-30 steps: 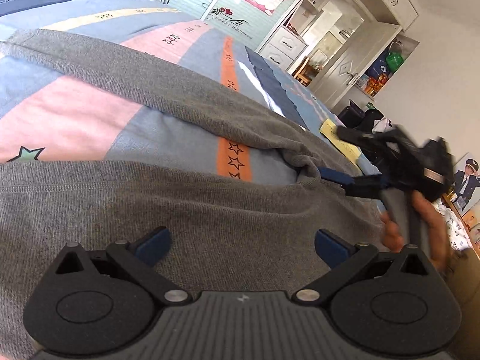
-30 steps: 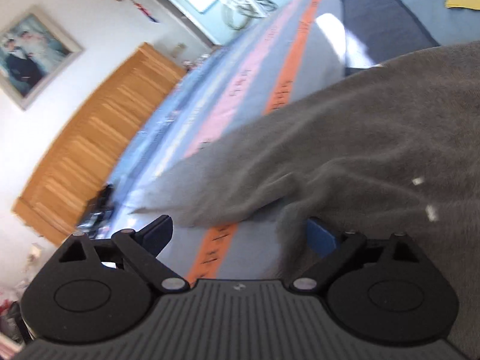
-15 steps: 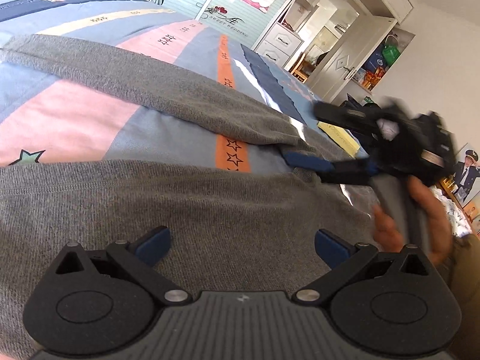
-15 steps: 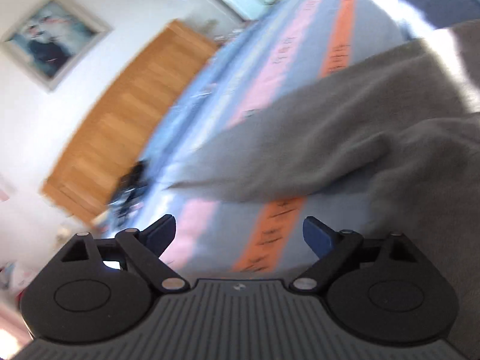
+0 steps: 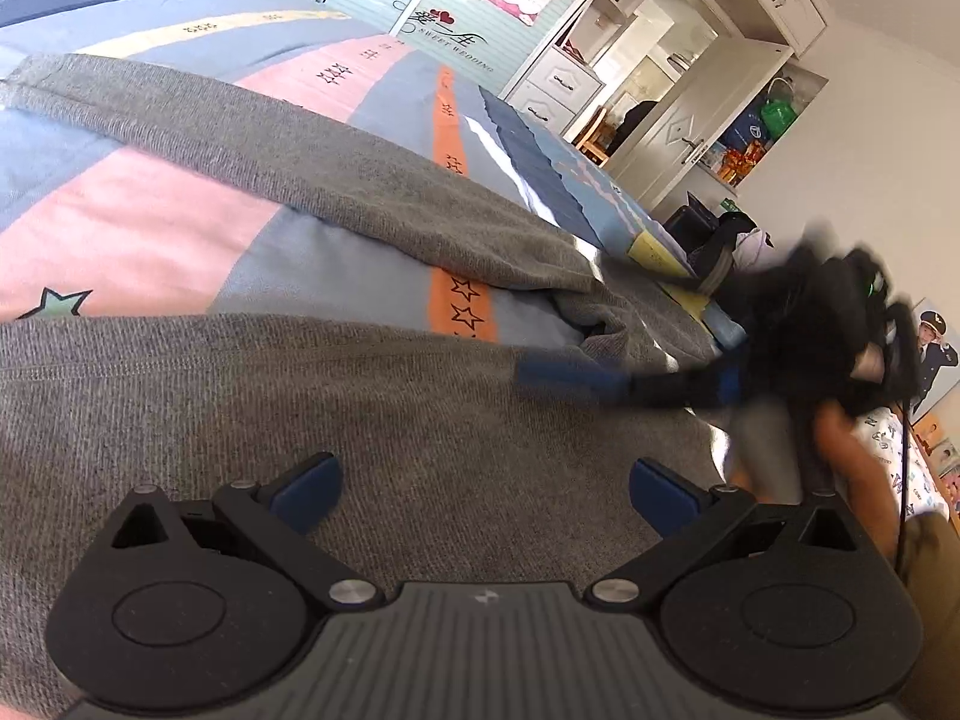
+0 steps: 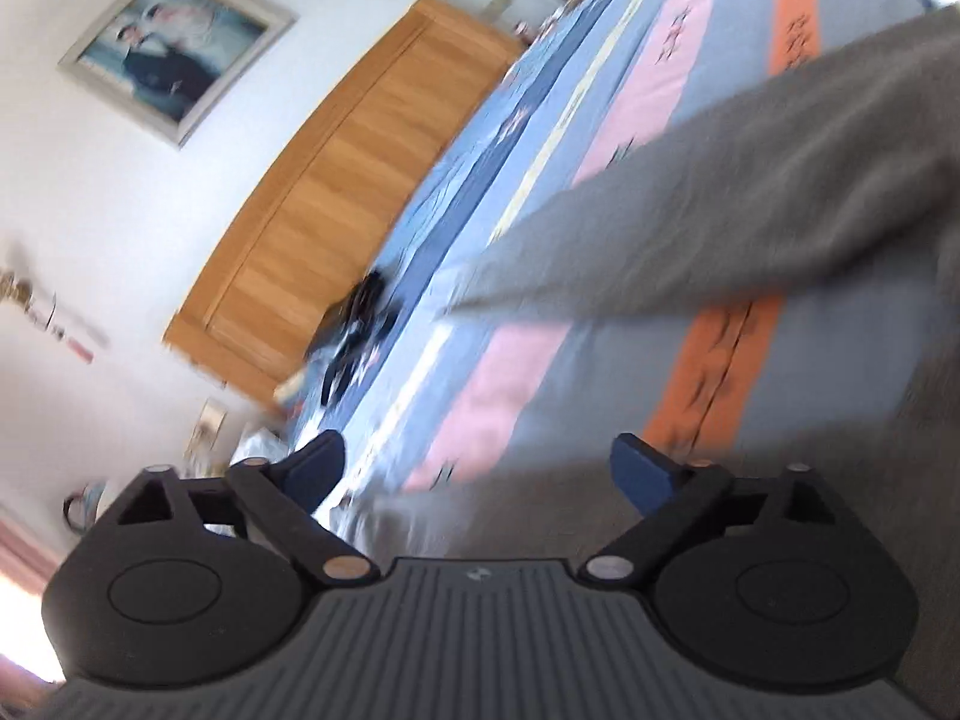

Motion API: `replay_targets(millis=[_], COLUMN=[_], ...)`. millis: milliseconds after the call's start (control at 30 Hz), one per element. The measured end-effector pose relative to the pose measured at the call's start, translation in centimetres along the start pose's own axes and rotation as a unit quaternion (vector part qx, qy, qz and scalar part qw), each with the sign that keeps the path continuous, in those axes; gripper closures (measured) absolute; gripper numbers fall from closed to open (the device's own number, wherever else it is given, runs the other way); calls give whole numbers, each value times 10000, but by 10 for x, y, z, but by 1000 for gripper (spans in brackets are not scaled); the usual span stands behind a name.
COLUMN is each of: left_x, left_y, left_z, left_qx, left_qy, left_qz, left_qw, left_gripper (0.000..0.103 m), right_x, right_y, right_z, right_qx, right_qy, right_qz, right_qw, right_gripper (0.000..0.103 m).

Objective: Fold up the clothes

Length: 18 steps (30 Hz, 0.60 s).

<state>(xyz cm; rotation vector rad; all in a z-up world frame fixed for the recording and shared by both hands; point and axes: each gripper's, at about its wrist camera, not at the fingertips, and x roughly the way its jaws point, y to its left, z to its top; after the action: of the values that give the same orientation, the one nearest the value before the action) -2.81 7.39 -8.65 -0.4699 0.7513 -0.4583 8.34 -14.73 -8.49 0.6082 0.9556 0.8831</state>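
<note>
Hovering low over the grey knitted trousers [image 5: 252, 396] spread on the striped blue, pink and orange bedsheet [image 5: 138, 240], my left gripper [image 5: 480, 483] stands with its jaws wide apart and nothing between them, the near leg right beneath. My right gripper [image 6: 477, 459] is spread just as wide and empty, though its view is blurred; from the left it shows above the cloth near the crotch. I judge the knit soft, light and limp, likely to sag and stretch, so I would pinch a hem or the waistband, not the middle. Each leg runs long from the crotch at right toward the left, the far leg [image 5: 288, 150] angling to the far left, open bedsheet between them.
</note>
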Motion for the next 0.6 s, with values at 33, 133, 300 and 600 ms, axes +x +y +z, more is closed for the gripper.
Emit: replay_targets(millis=[33,133,300,600], left_x=[0,-2,-4,2], left_y=[-1,0,6,0], left_z=[-1,-1,1,5], left_qx=[25,3,-327,-625], left_qy=[2,-20,-73,-175], left_qz=[12,-6,-78,213], left_qw=[10000,10000,9994,9977], left_gripper=[1,1,1,1], right_x=[2,-37,-129,-221], right_y=[-1,-13,-37,-67], right_z=[-6,-20,-52,-101], right_qx=[-33,353,1116,1836], right_qy=[-37,-846,-2503,-3316], right_qz=[-359,-297,-37,-1665], right_qw=[9993,9953,9617,9103], right_gripper=[15,17,5,4])
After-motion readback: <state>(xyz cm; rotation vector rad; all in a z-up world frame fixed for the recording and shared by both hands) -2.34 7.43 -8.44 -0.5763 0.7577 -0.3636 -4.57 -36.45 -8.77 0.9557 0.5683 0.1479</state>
